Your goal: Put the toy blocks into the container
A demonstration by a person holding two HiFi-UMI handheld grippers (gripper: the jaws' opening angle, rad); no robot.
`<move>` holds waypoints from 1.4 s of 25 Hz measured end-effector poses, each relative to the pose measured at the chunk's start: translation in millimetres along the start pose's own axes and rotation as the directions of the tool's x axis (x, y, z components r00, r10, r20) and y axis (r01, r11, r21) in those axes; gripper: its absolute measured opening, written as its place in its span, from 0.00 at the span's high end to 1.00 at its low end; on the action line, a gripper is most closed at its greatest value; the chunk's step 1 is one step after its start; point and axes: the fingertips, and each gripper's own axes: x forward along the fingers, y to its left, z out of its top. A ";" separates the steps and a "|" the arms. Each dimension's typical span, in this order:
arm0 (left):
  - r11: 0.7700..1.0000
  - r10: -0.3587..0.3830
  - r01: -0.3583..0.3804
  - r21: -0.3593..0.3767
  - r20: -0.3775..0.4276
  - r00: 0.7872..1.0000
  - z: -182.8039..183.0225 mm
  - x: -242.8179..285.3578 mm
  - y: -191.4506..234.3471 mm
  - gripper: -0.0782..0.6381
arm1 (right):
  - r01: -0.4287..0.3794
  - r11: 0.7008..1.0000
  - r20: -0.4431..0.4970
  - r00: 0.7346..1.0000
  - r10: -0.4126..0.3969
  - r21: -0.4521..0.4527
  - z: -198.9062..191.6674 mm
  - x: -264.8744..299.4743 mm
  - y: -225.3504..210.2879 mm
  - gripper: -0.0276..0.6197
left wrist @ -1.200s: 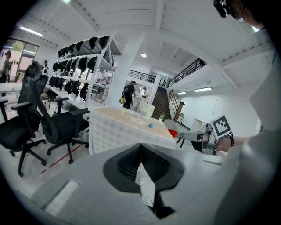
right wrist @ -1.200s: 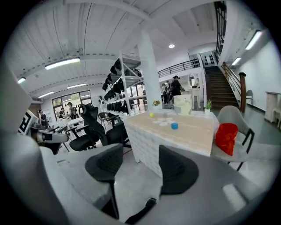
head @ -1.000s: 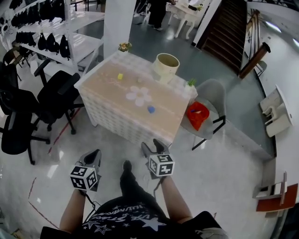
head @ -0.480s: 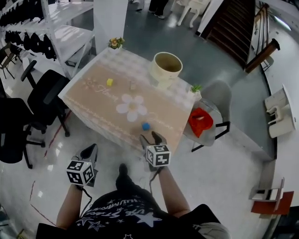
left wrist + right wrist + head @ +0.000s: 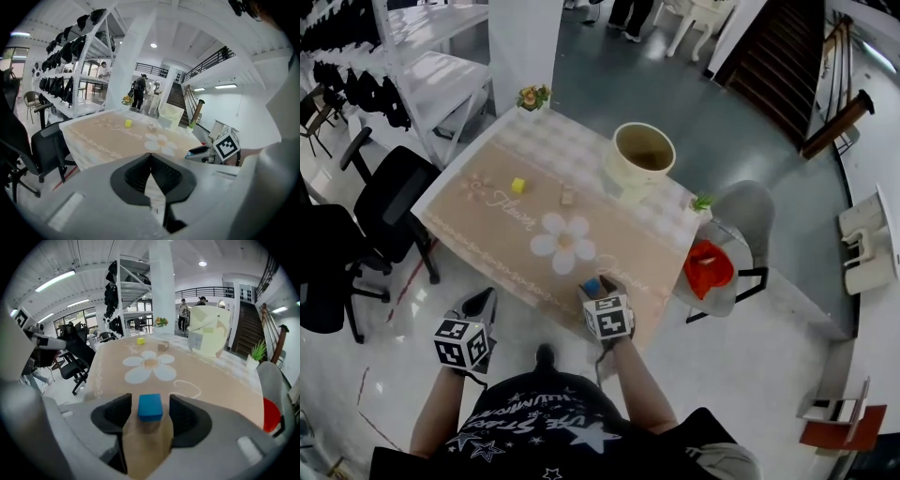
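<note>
Now: table (image 5: 487, 225) | cream container (image 5: 643, 155) upright at far edge, no block visible inside | right gripper (image 5: 598, 285) open, jaws straddling blue block (image 5: 150, 407) near front edge, not touching | left gripper (image 5: 150, 161) closed, empty, off-table | block likely light, rigid: pinch opposite flat faces | yellow block (image 5: 517, 186) sits mid-table
</note>
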 end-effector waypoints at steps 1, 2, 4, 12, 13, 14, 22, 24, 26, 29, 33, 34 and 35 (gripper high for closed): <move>1.000 0.002 -0.002 -0.002 0.006 1.000 3.3 3.4 1.4 0.88 | -0.004 1.000 -0.015 1.000 0.004 -0.014 -1.3 4.1 -0.1 0.57; 1.000 0.005 -0.005 -0.004 0.010 1.000 6.1 5.8 2.9 0.88 | -0.008 1.000 -0.029 1.000 0.007 -0.027 -1.8 6.7 0.6 0.68; 1.000 0.010 -0.010 -0.010 0.015 1.000 9.7 8.3 6.1 0.88 | -0.018 0.999 -0.058 0.998 0.015 -0.042 -0.7 7.3 3.7 0.72; 1.000 0.013 -0.013 -0.023 0.015 1.000 25.9 14.3 19.5 0.88 | -0.026 1.000 -0.020 0.999 0.027 0.002 22.4 -0.8 -5.6 0.72; 1.000 0.005 -0.005 -0.021 0.020 1.000 31.1 17.5 20.7 0.88 | -0.021 1.000 -0.006 1.000 0.021 0.021 28.6 -2.4 -8.7 0.72; 1.000 -0.006 0.006 -0.019 0.024 1.000 36.4 21.5 21.9 0.88 | -0.015 0.999 0.009 1.000 0.014 0.043 35.2 -3.9 -12.1 0.72; 0.990 -0.129 0.128 0.060 0.007 0.992 97.1 82.0 41.9 0.88 | 0.108 0.975 0.137 0.981 -0.136 0.195 104.3 -21.0 -61.3 0.72; 0.983 -0.162 0.160 0.092 0.015 0.987 123.4 98.3 46.7 0.88 | 0.147 0.962 0.160 0.969 -0.186 0.228 122.8 -25.7 -77.1 0.72; 0.976 -0.194 0.190 0.106 0.025 0.981 148.6 114.5 50.1 0.88 | 0.189 0.949 0.176 0.955 -0.237 0.252 139.8 -29.7 -93.6 0.72; 0.961 -0.253 0.249 0.123 0.023 0.967 177.9 136.9 48.3 0.88 | 0.234 0.928 0.194 0.935 -0.296 0.288 162.7 -37.1 -112.8 0.72; 0.934 -0.322 0.317 0.165 0.004 0.947 205.8 164.6 41.0 0.88 | 0.268 0.914 0.224 0.912 -0.342 0.306 196.4 -43.5 -132.6 0.72; 0.928 -0.335 0.329 0.175 0.001 0.942 212.0 171.0 39.0 0.88 | 0.274 0.912 0.235 0.906 -0.351 0.307 205.7 -44.0 -138.1 0.73; 0.921 -0.347 0.342 0.188 -0.003 0.938 218.0 176.9 37.0 0.88 | 0.282 0.908 0.244 0.900 -0.363 0.309 214.3 -44.3 -143.3 0.72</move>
